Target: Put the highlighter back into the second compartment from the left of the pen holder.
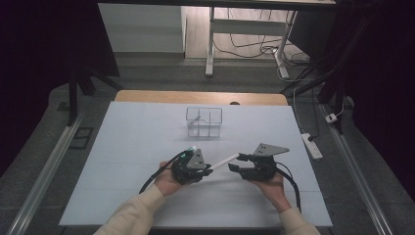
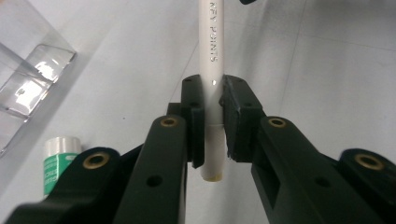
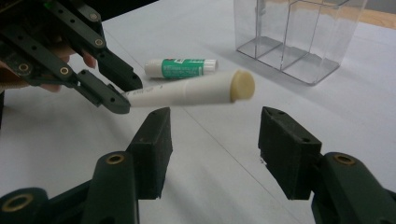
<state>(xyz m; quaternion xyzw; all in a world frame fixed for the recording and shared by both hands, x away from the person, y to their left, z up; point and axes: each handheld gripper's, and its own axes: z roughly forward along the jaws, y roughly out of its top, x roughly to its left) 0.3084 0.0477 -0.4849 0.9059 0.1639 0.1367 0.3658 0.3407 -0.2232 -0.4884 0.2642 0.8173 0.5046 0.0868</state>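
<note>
Left gripper (image 2: 212,116) pinches a white marker pen (image 2: 211,56) near one end, held level above the table toward the spread, empty right gripper (image 3: 215,140); looks light, rigid, smooth plastic, so grip mid-barrel squarely.

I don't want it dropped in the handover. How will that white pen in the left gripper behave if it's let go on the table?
The white pen looks round and smooth, so it would probably roll. It seems stiff, staying straight though the left gripper clamps only one end. It likely feels light and somewhat slippery.
</note>
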